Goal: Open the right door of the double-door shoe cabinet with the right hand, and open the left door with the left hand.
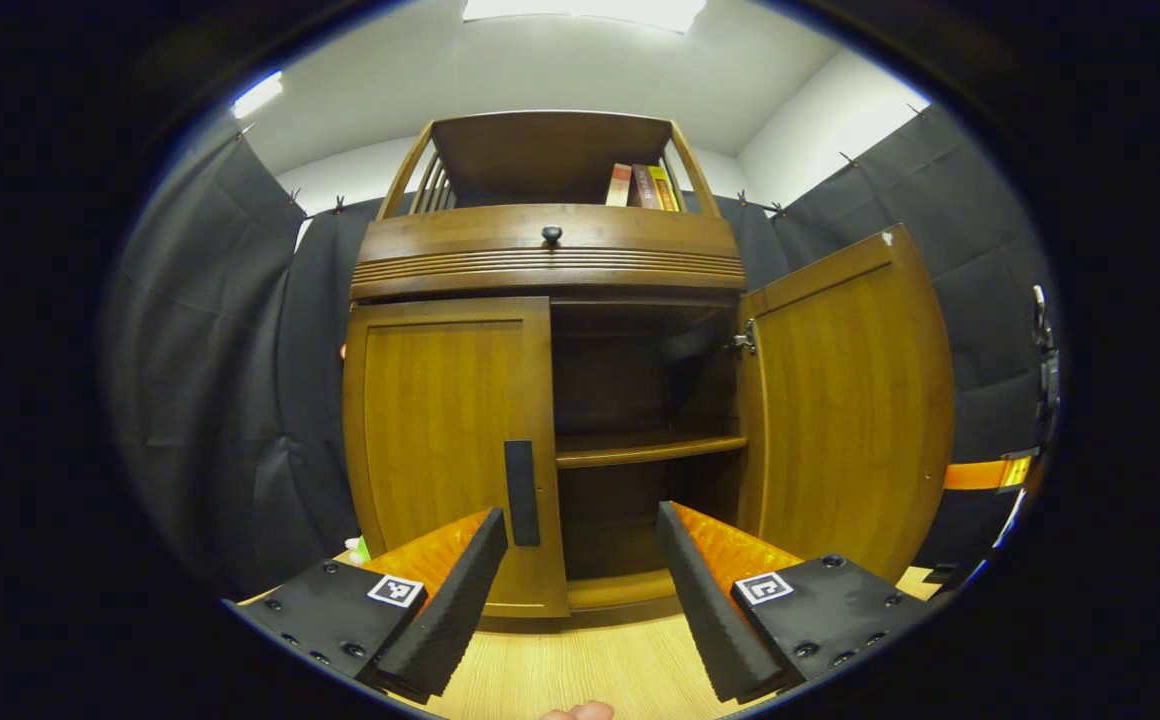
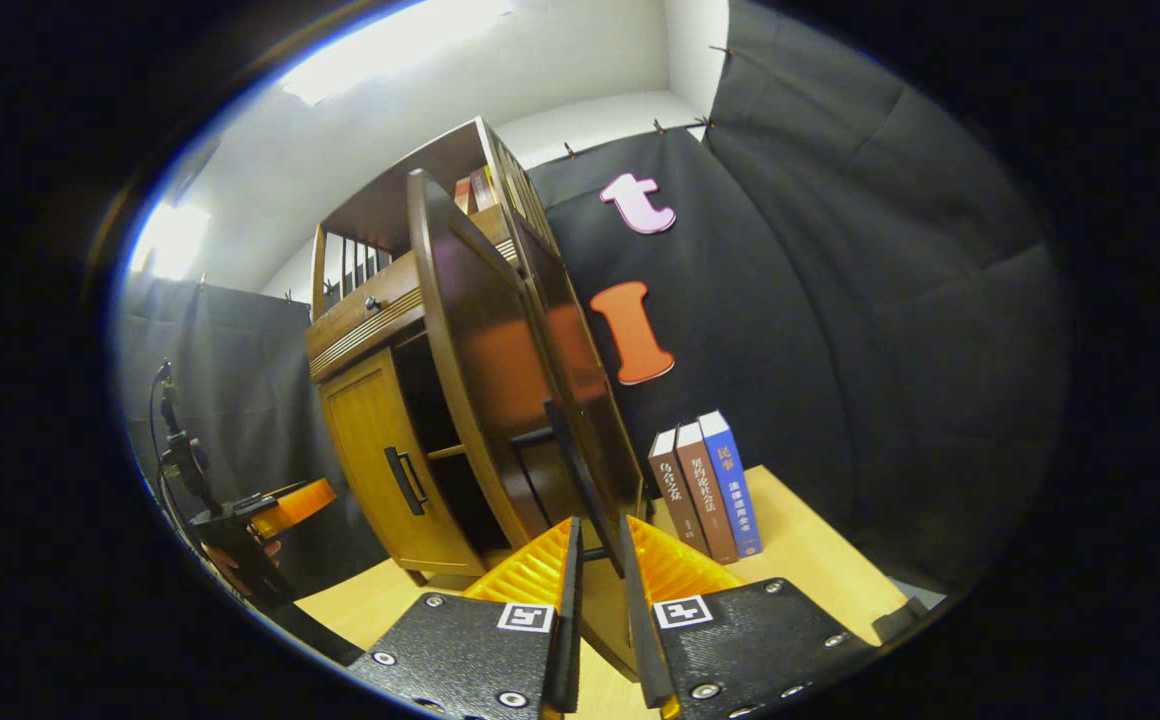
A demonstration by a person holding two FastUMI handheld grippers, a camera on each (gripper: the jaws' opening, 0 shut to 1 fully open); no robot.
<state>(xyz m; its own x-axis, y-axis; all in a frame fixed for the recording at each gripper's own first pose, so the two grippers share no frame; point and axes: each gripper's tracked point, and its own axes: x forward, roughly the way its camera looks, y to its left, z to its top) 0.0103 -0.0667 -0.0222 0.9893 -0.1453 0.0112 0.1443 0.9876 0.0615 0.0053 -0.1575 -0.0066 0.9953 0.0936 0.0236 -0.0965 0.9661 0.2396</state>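
Note:
The wooden shoe cabinet (image 1: 550, 255) stands on a light wood table. Its left door (image 1: 440, 440) is closed, and that door's dark vertical handle (image 1: 521, 492) lies just ahead of my left gripper (image 1: 580, 535), nearer the left finger. The left gripper is open and touches nothing. The right door (image 1: 845, 400) is swung wide open, showing an inner shelf (image 1: 645, 450). In the right gripper view that door (image 2: 485, 380) is seen almost edge-on. My right gripper (image 2: 600, 565) is shut on its handle (image 2: 570, 450), whose bar runs down between the fingers.
Three books (image 2: 705, 485) stand upright on the table (image 2: 800, 540) right of the cabinet, against the black cloth wall. More books (image 1: 645, 187) sit in the cabinet's top shelf above a drawer knob (image 1: 551, 234). The left gripper (image 2: 270, 510), with a hand behind it, shows at far left.

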